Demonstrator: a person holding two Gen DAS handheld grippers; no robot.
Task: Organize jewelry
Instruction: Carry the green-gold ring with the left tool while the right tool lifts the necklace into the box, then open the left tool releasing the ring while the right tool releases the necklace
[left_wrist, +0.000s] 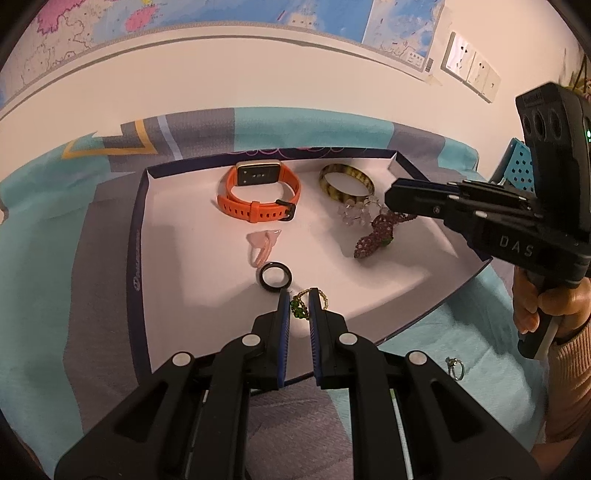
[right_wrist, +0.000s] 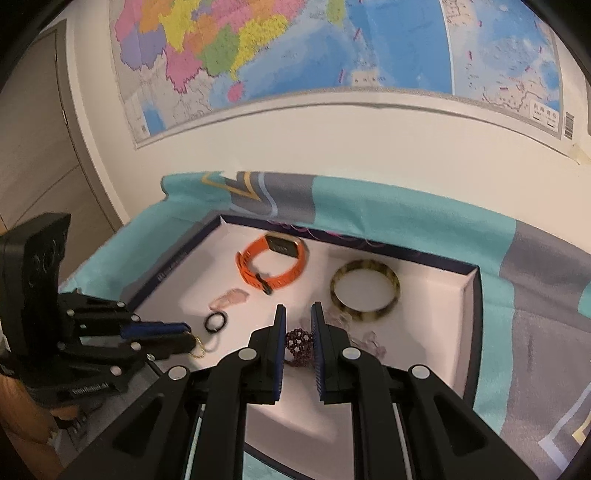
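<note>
My left gripper (left_wrist: 299, 295) is shut on a thin gold chain with green beads (left_wrist: 300, 309) over the near edge of the white tray (left_wrist: 184, 221). From the right wrist view the left gripper (right_wrist: 186, 334) comes in from the left, and the gold chain (right_wrist: 199, 350) dangles at its tips. My right gripper (right_wrist: 298, 310) is shut on a dark purple bead bracelet (right_wrist: 298, 343). In the left wrist view the right gripper (left_wrist: 388, 197) reaches in from the right. The purple bracelet (left_wrist: 371, 236) hangs from it, low over the tray floor.
In the tray lie an orange watch (left_wrist: 258, 195), a tortoiseshell bangle (left_wrist: 345, 181), a pale pink crystal bracelet (left_wrist: 354, 212), a pink clip (left_wrist: 264, 245) and a black ring (left_wrist: 275, 277). A small silver ring (left_wrist: 455, 367) lies on the teal cloth (left_wrist: 44, 277). A wall with maps stands behind.
</note>
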